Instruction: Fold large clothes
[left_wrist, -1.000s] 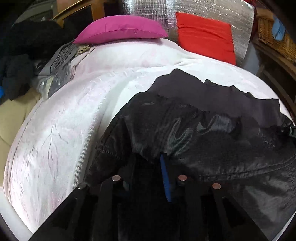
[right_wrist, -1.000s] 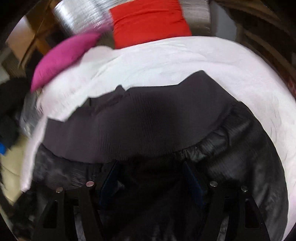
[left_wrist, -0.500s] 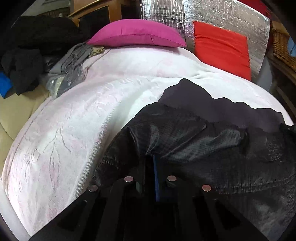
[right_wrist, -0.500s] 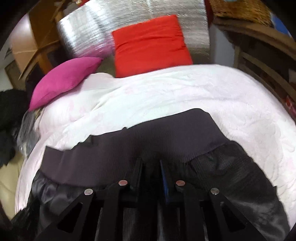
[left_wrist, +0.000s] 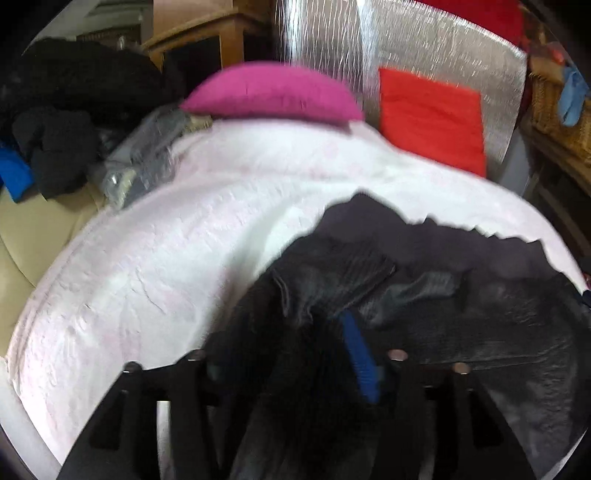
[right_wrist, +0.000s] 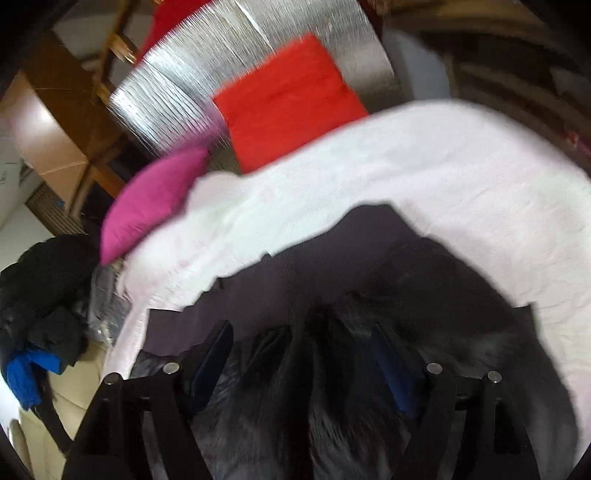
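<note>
A black shiny jacket (left_wrist: 461, 325) with a ribbed dark hem (left_wrist: 424, 232) lies on the pale pink bedspread (left_wrist: 166, 266). My left gripper (left_wrist: 291, 347) stands open over the jacket's left edge, with bunched fabric between its fingers. In the right wrist view the jacket (right_wrist: 461, 314) and its hem (right_wrist: 295, 269) fill the lower half. My right gripper (right_wrist: 303, 347) is open wide, with a fold of jacket fabric lying between its blue-padded fingers (right_wrist: 391, 373). Both views are motion-blurred.
A magenta pillow (left_wrist: 273, 92) and a red cushion (left_wrist: 432, 118) rest at the head against a silver foil panel (left_wrist: 424, 44). Dark clothes (left_wrist: 55, 147) and grey garments (left_wrist: 147, 147) pile at the left. A wicker basket (left_wrist: 561, 110) stands at the right.
Both grippers were shut on the jacket half a second ago and have opened. The right wrist view has tilted, and both views have blurred with movement.
</note>
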